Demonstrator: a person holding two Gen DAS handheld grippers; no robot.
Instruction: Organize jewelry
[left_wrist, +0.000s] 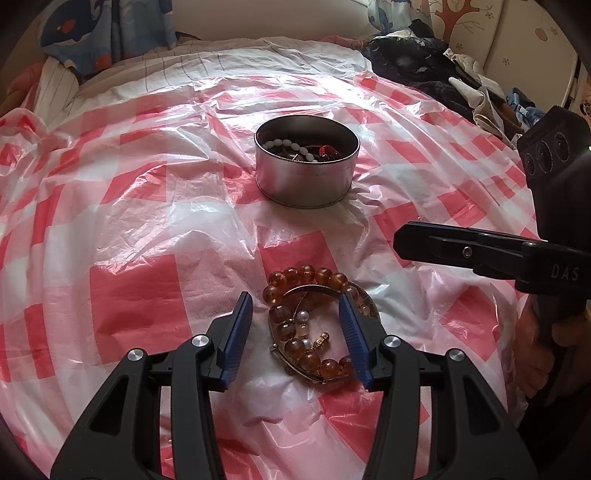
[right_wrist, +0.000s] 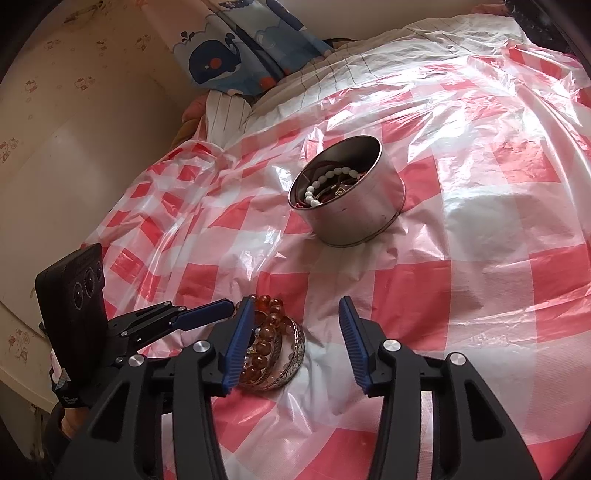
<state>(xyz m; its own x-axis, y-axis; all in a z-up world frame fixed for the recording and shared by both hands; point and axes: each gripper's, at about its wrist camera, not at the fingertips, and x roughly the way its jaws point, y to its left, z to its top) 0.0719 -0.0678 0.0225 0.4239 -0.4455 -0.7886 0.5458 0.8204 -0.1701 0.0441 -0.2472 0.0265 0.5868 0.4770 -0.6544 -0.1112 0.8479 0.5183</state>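
Amber bead bracelet lies low-centre between my left gripper's parted, unpressing blue pads, nearer than my right gripper, gaping empty beside it.

1. On my left wrist view I can read one marking: the pale letters "DAS" on the black body of the right gripper, at the right edge.
2. In my right wrist view a strap below the left gripper, low on the left, carries small print, too small for me to read.
3. I find nothing else legible.
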